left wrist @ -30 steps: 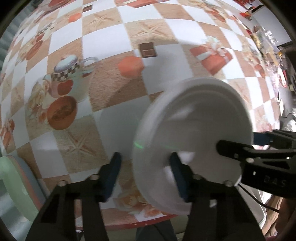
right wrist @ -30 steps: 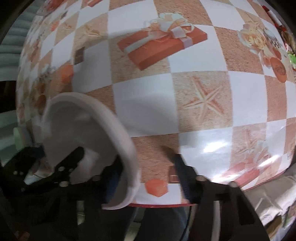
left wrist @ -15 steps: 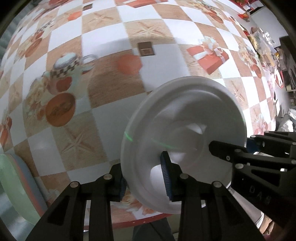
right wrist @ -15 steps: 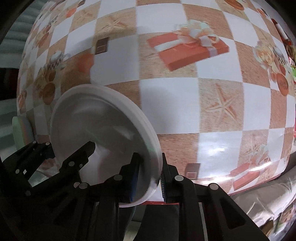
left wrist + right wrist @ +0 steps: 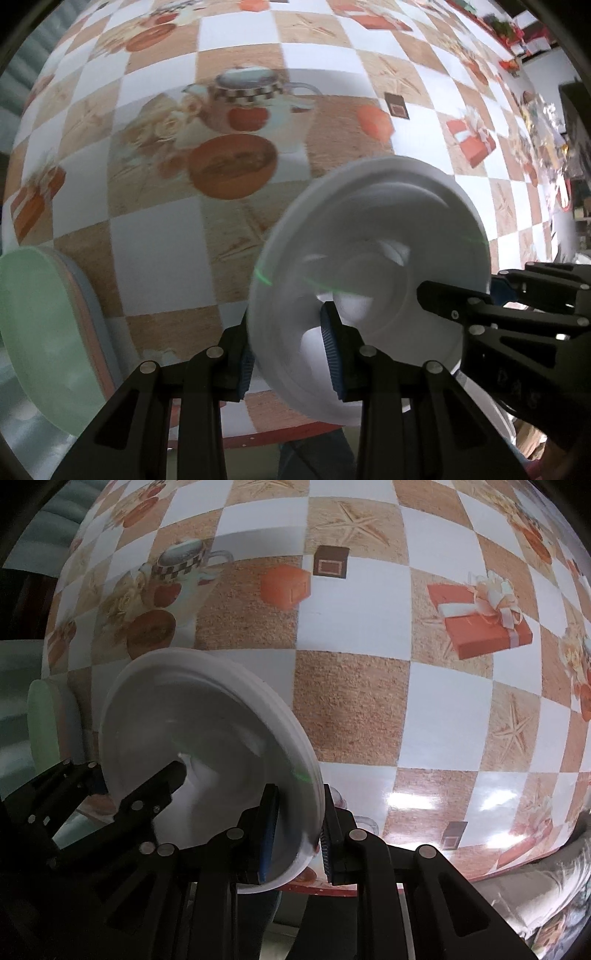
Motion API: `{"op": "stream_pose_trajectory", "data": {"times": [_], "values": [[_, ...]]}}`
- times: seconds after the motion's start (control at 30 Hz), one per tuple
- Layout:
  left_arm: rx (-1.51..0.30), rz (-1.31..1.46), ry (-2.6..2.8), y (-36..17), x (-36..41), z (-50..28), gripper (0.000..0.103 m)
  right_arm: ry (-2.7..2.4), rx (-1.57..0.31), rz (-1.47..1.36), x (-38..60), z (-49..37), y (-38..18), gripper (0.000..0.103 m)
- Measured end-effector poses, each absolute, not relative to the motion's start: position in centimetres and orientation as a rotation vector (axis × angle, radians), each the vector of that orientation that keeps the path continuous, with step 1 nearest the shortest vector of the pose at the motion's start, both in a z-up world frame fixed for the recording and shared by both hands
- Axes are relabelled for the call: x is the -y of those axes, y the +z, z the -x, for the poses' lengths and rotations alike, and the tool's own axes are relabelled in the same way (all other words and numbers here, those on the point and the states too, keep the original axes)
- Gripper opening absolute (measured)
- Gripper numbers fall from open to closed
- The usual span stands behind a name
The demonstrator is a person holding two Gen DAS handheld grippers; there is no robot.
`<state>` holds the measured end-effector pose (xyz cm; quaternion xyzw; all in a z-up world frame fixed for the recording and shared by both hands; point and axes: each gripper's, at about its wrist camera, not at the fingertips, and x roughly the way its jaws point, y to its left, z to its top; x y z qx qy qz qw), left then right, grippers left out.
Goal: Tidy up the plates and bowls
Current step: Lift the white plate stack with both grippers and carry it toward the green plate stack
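A white plate (image 5: 373,266) is held on edge above the near side of the table, its underside facing the left wrist view. My left gripper (image 5: 290,350) is shut on its left rim. My right gripper (image 5: 297,827) is shut on its right rim, and the plate's inner face (image 5: 192,746) shows in the right wrist view. A stack of plates, pale green on top (image 5: 40,332), stands at the table's near left corner; it also shows in the right wrist view (image 5: 44,723).
The table carries a checked orange and white oilcloth (image 5: 351,657) with printed teapots, gift boxes and starfish. Its red front edge (image 5: 280,435) lies just below the plate. Clutter (image 5: 546,140) stands at the far right end.
Both grippers have closed onto the plate's rims, and the plate has been carried left toward the green stack, which now fills more of the left wrist view.
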<state>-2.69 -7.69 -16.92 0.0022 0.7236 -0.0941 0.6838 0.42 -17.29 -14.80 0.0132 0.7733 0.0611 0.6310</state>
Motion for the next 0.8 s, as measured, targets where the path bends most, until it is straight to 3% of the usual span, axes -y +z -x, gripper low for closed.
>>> {"op": "stream_pose_trajectory", "data": {"times": [0.8], "values": [[-1.607, 0.008, -0.141, -16.0, 2.4, 2.7, 0.035, 0.156, -1.767, 0.013, 8.4, 1.7, -14.1, 0.023]]}}
